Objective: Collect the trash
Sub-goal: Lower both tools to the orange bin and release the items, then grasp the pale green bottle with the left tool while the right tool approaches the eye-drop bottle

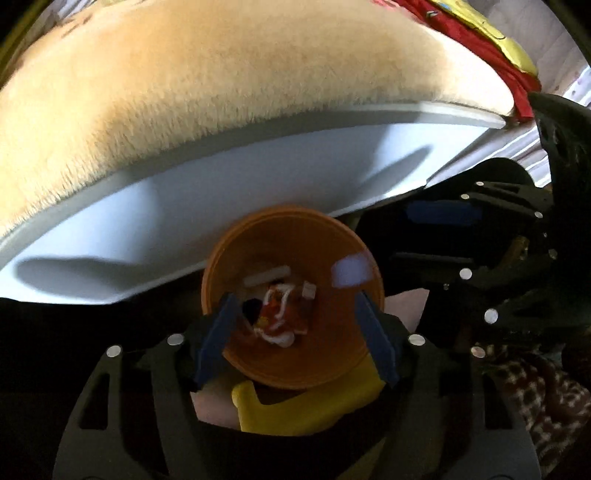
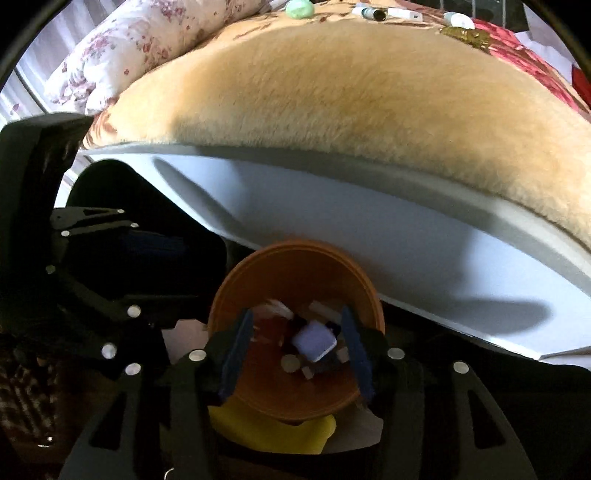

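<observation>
A fleecy blanket (image 2: 351, 99) covers the bed, and its white side panel (image 2: 369, 236) drops to the dark floor. Below it stands the orange bin (image 2: 295, 391), mouth up, set low beside the bed, probably so trash can be dropped straight in. Both grippers hang over it. The left gripper (image 1: 295, 334) has its jaws spread wide and empty. The right gripper (image 2: 295, 354) is likewise spread, with a pale blue cube (image 2: 314, 341) between the fingers but apart from them, apparently just released. A red wrapper (image 1: 280, 314) and small scraps already lie inside. More bits (image 2: 391, 13) sit on the blanket's far edge.
</observation>
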